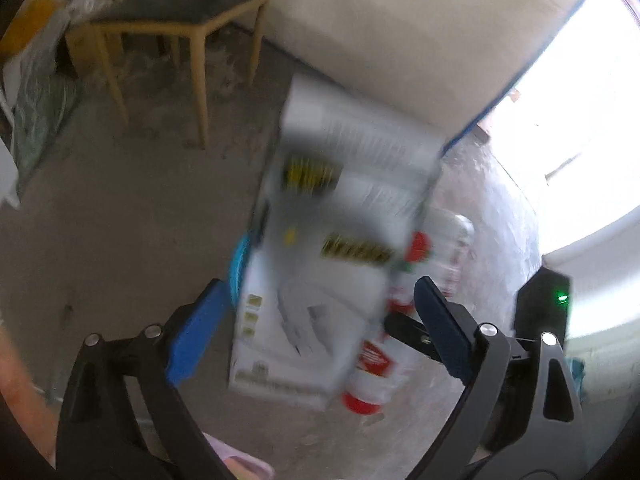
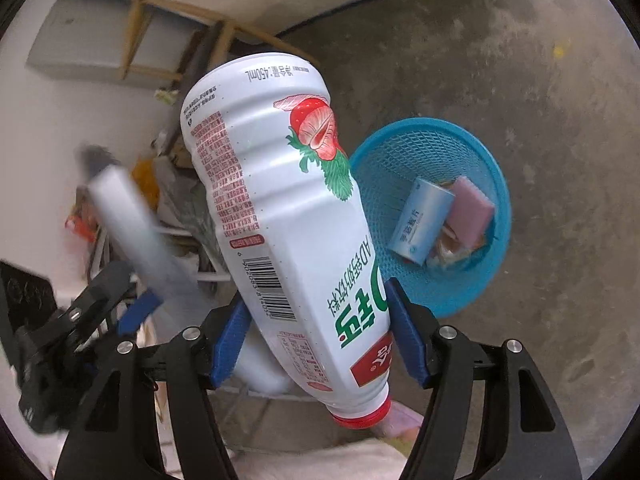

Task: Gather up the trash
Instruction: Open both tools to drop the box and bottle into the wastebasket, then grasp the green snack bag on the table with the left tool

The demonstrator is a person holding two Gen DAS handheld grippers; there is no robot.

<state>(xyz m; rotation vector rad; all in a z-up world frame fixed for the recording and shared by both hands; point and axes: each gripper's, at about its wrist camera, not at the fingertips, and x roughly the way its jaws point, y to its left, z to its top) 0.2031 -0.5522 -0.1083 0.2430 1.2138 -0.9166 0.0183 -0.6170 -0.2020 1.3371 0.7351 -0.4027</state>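
My left gripper [image 1: 320, 286] stands open, its blue pads wide apart. A blurred white carton [image 1: 320, 264] hangs between and ahead of them, a gap showing on its right side. Behind the carton peeks the blue mesh basket [image 1: 237, 268]. My right gripper [image 2: 319, 296] is shut on a white drink bottle [image 2: 280, 200] with a strawberry picture, its red cap tilted toward the camera. That bottle [image 1: 368, 376] also shows beside the carton. On the floor to the right, the basket [image 2: 440, 122] holds a pale blue can [image 2: 420, 220] and a pink pack [image 2: 470, 208].
A wooden chair [image 1: 180, 12] stands against the wall at the far left, with bags [image 1: 40, 112] beside it. A bright doorway [image 1: 580, 100] lies to the right. Clutter [image 2: 172, 184] is piled by the wall. Bare concrete floor [image 2: 540, 120] surrounds the basket.
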